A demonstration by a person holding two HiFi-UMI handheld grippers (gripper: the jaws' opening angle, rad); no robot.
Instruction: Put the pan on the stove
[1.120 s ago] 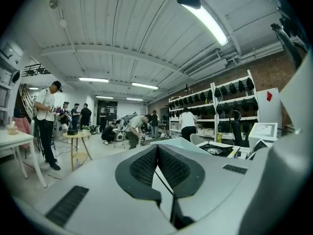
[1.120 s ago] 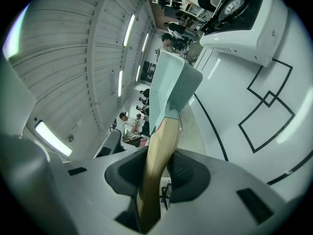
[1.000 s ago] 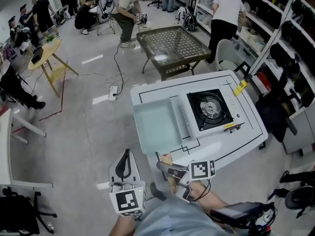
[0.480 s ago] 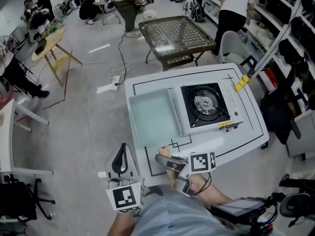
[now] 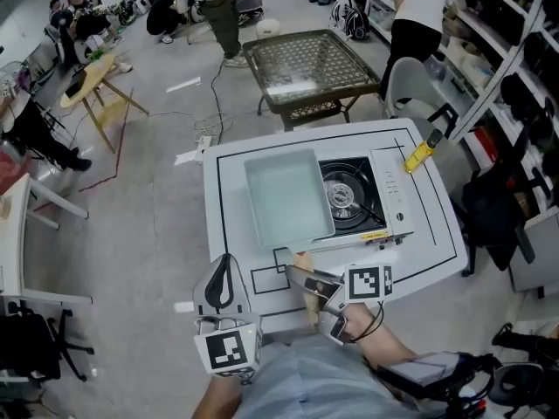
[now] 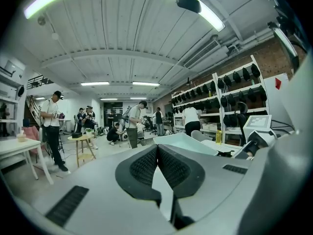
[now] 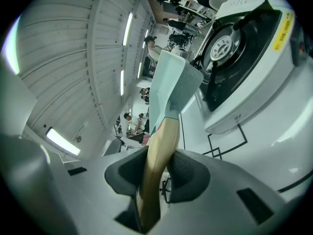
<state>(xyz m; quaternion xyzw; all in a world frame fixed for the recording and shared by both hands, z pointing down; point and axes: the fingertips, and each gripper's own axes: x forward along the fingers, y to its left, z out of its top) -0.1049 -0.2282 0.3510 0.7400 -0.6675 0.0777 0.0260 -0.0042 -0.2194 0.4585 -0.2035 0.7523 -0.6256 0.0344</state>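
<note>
A pale green square pan [image 5: 284, 195] with a wooden handle [image 5: 305, 279] hangs over the white table [image 5: 419, 234]. Its right edge overlaps the left part of the portable gas stove [image 5: 384, 195], beside the burner [image 5: 342, 195]. My right gripper [image 5: 307, 285] is shut on the handle. In the right gripper view the handle [image 7: 159, 151] runs between the pads up to the pan [image 7: 168, 87], with the stove [image 7: 254, 48] to the right. My left gripper [image 5: 224, 273] is off the table's front left corner, shut and empty, its pads [image 6: 146, 165] touching.
A yellow object [image 5: 419, 155] lies on the table's right side, past the stove. A wicker glass-topped table [image 5: 306, 68] and a chair [image 5: 410, 90] stand beyond it. Shelves [image 5: 515, 77] line the right. Several people are at the far end of the room.
The pan has moved right, from beside the stove to overlapping its left part. The right gripper stays shut on the handle. The left gripper stays low and shut.
</note>
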